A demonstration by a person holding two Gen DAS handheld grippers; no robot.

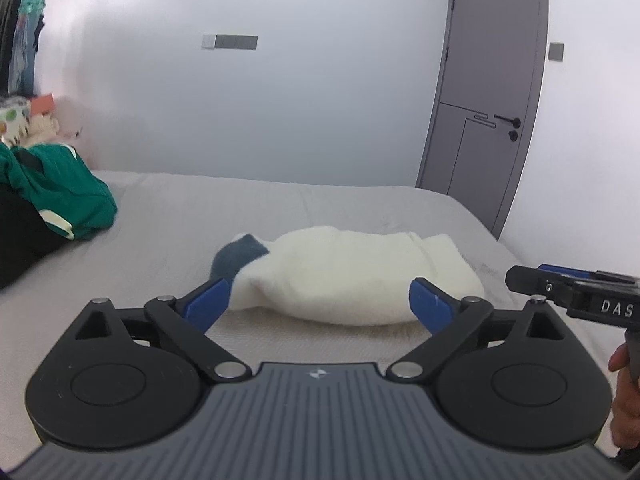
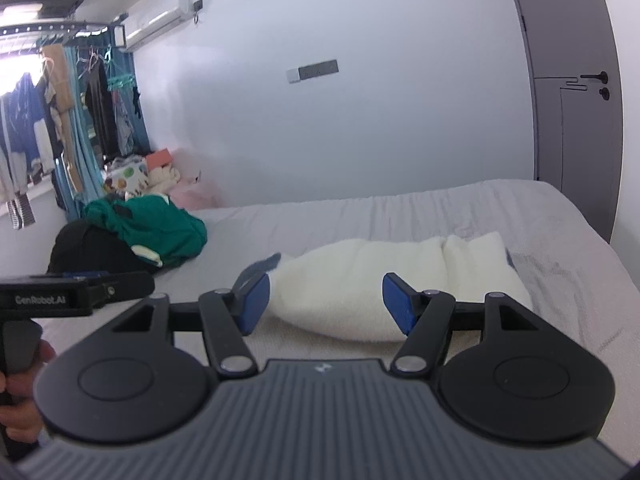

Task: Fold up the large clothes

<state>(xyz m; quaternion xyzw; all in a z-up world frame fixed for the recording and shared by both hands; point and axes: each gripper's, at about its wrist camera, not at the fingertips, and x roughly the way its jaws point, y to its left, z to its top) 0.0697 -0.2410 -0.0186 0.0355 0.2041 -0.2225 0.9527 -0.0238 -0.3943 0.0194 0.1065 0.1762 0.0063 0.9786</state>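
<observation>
A cream fleece garment (image 1: 352, 276) lies folded into a thick bundle on the grey bed (image 1: 168, 224), a dark blue-grey part (image 1: 236, 258) sticking out at its left end. My left gripper (image 1: 320, 304) hovers just short of the bundle's near edge, jaws wide open with nothing between the blue pads (image 1: 208, 304). In the right wrist view the same bundle (image 2: 384, 284) sits ahead of my right gripper (image 2: 326, 302), which is open and holds nothing. The right gripper's tip (image 1: 540, 280) shows at the right edge of the left view.
A green garment (image 1: 60, 196) rests on a black pile (image 1: 24, 240) at the bed's left. Hanging clothes (image 2: 60, 120) and boxes (image 2: 132, 176) fill the far left corner. A grey door (image 1: 488, 92) stands at the right, past the bed's corner. A hand (image 2: 16, 380) grips the left tool.
</observation>
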